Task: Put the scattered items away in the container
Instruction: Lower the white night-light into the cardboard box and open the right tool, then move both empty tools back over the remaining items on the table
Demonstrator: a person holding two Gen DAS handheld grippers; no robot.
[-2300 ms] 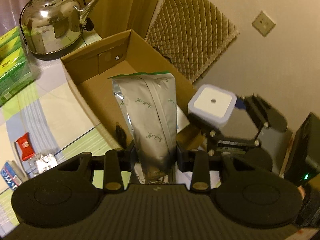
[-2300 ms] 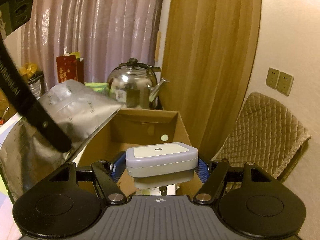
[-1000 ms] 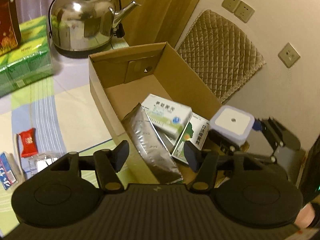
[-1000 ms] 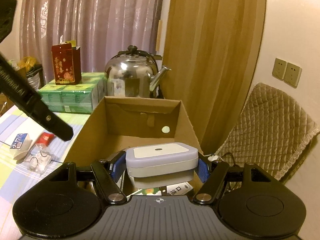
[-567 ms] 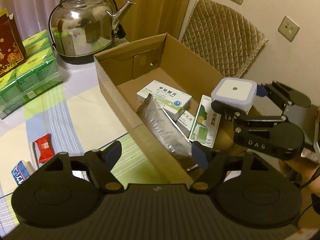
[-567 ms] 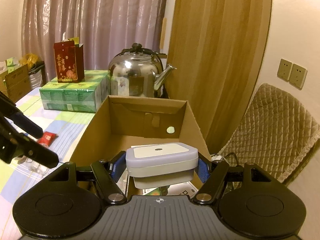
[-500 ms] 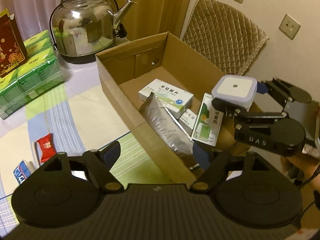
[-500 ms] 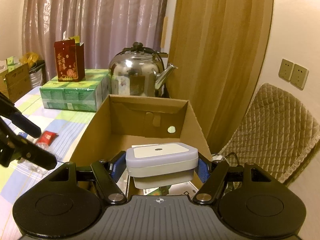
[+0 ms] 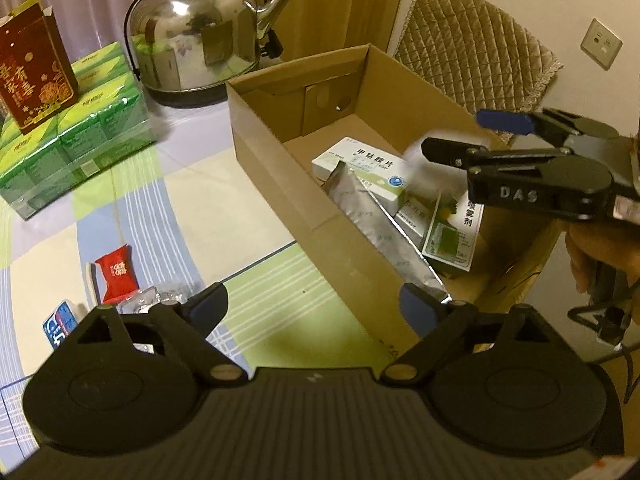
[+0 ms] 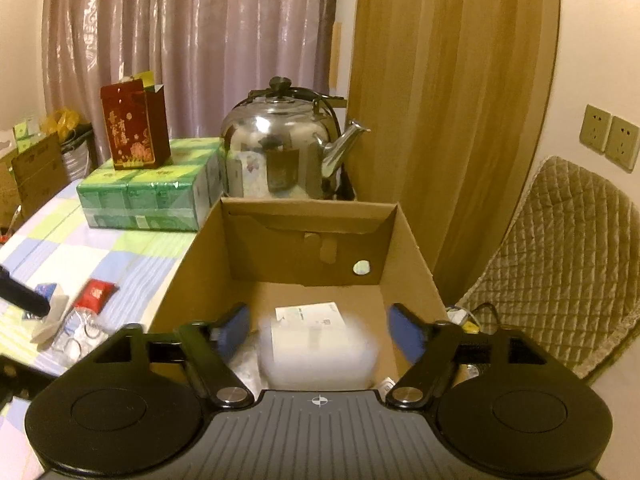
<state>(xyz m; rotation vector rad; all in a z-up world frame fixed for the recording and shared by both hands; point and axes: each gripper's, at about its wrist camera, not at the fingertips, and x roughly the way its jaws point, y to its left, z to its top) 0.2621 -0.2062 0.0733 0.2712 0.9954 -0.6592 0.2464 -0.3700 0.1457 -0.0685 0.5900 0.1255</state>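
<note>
- Right gripper [image 10: 320, 330] opening over the box [image 10: 416, 248]; white case [image 10: 318, 354], blurred, lies loose between its jaws.
- Left gripper [image 9: 314, 306] opening, empty, beside the box.

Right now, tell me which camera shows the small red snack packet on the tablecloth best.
The left wrist view: the small red snack packet lies unobstructed, its white print visible. In the right wrist view, the packet is smaller, near the edge.

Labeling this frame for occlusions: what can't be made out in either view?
- White case: motion-blurred between the opening right claw pads in the right wrist view; just a smear in the left wrist view. Contact unclear.
- Clear wrapper and blue packet: partly behind the left claw, left wrist view.
- Box near floor: covered by the right claw body, right wrist view.
- Medicine box print: too small.
</note>
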